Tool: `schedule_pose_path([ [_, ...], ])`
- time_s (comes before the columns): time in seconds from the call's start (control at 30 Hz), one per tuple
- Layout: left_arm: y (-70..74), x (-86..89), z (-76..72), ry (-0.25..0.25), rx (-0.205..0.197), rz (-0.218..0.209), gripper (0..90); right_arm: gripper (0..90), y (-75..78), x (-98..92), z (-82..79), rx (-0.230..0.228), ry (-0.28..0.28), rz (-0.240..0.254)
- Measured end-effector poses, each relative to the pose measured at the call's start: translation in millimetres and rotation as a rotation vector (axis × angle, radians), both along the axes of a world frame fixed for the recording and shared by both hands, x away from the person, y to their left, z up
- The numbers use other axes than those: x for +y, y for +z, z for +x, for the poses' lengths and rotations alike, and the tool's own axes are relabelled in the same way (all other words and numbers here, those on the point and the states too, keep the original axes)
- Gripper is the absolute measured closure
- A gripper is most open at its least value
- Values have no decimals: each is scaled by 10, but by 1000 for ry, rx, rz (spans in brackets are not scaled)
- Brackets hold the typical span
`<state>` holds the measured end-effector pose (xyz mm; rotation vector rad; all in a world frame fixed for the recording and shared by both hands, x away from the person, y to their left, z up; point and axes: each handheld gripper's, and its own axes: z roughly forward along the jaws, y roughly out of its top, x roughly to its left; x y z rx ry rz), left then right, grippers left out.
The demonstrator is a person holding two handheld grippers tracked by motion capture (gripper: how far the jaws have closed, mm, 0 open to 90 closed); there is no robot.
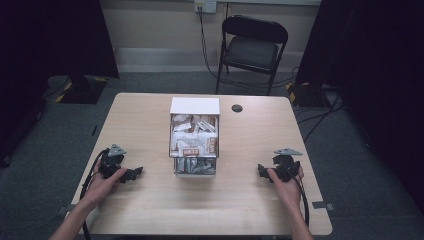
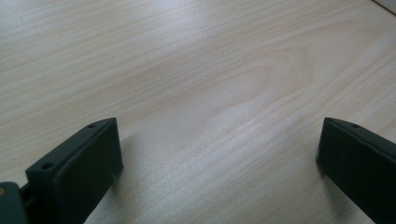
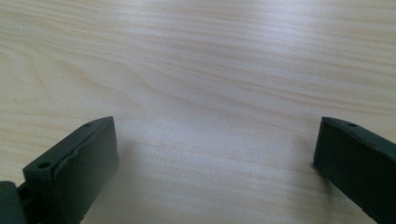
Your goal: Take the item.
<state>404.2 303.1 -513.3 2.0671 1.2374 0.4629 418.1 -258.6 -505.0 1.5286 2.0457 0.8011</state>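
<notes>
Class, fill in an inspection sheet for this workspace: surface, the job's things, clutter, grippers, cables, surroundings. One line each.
Surface: pale wood-grain table, bare around the box.
Job's things: white box mid-table, its drawers pulled toward the person and full of packets.
Clutter: a small dark round spot on the table right of the box; what it is cannot be told.
Grippers: left gripper and right gripper rest on the table either side of the box, jaws wide apart, nothing between them.
Cables: one trails from each gripper; more lie on the floor by the wall.
Surroundings: black folding chair, grey floor, dark curtains at both sides.
</notes>
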Motion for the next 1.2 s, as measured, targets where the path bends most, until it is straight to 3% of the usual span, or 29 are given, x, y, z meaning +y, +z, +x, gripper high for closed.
schedule_pose_path([
  [0.3,0,1,0,-1,0,0,0,14,6,11,-17,0,-10,0],
  [0.37,0,1,0,-1,0,0,0,70,18,16,-26,-2,-8,7],
  [0.4,0,1,1,-1,0,0,0,175,41,20,-39,-15,-6,13],
  [0.5,0,1,1,-1,0,0,0,128,54,23,-44,-6,1,14],
  [0.53,0,1,1,-1,0,0,0,159,63,24,-52,-4,6,15],
  [0.6,0,1,1,-1,0,0,0,137,84,22,-65,-11,7,24],
  [0.77,0,1,1,-1,0,0,0,177,205,12,-128,-60,25,71],
  [0.9,0,1,1,-1,0,0,0,183,265,27,-150,-67,36,86],
  [1.0,0,1,1,-1,0,0,0,236,345,52,-158,-85,56,109],
  [1.03,0,1,1,-1,0,0,0,291,392,76,-163,-92,74,126],
  [1.2,0,1,1,-1,0,0,0,323,474,110,-185,-102,111,142],
])
